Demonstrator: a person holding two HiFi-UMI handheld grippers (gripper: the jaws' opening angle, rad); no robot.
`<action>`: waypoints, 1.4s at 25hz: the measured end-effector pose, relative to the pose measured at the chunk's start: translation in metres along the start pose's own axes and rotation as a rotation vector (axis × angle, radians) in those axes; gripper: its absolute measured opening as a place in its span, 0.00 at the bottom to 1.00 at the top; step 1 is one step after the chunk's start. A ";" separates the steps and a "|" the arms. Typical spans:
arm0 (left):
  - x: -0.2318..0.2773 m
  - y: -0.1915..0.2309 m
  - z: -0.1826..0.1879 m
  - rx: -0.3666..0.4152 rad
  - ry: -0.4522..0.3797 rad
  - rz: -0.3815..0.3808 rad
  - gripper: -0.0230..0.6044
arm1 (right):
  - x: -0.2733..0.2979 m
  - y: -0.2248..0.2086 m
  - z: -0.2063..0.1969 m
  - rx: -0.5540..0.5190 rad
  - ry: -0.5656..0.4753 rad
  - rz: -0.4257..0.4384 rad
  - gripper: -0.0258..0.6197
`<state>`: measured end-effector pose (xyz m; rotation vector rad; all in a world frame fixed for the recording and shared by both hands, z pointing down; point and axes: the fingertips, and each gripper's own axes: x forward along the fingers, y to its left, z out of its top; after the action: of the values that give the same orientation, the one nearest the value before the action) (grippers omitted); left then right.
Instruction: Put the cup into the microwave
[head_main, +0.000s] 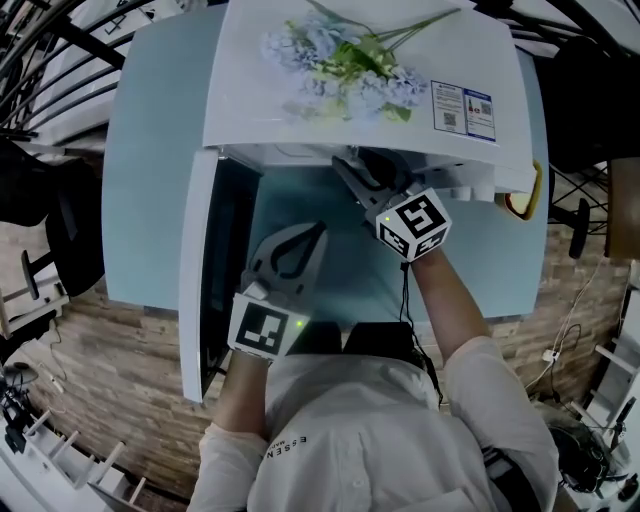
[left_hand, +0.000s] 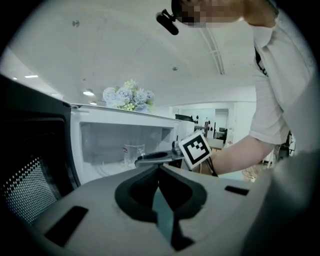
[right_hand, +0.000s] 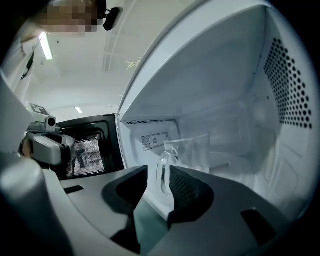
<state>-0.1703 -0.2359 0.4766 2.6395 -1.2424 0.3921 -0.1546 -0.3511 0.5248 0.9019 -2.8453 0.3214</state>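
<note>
With the glass cup (right_hand: 195, 152) standing inside the microwave (right_hand: 235, 75), its handle loose between the parted right tongs (right_hand: 159, 176), and the left tongs (left_hand: 159, 172) closed on nothing, risk of hooking that handle on withdrawal and tipping or dragging the cup out.

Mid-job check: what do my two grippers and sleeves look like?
The left gripper and right gripper: grey tapered bodies, dark-lined jaws. Each carries a white cube with black square markers and a small green light. A black cable trails from the right one. White short-sleeved shirt.
</note>
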 end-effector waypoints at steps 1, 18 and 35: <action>0.000 -0.001 0.000 0.001 0.000 -0.003 0.04 | -0.003 -0.002 0.000 0.003 -0.001 -0.011 0.24; -0.012 -0.027 0.036 0.066 -0.060 -0.039 0.04 | -0.086 0.034 0.044 0.016 -0.062 -0.140 0.24; -0.073 -0.031 0.117 0.107 -0.204 0.012 0.04 | -0.158 0.084 0.152 -0.066 -0.200 -0.202 0.07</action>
<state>-0.1727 -0.1971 0.3406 2.8233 -1.3306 0.1998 -0.0857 -0.2340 0.3336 1.2596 -2.8855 0.1185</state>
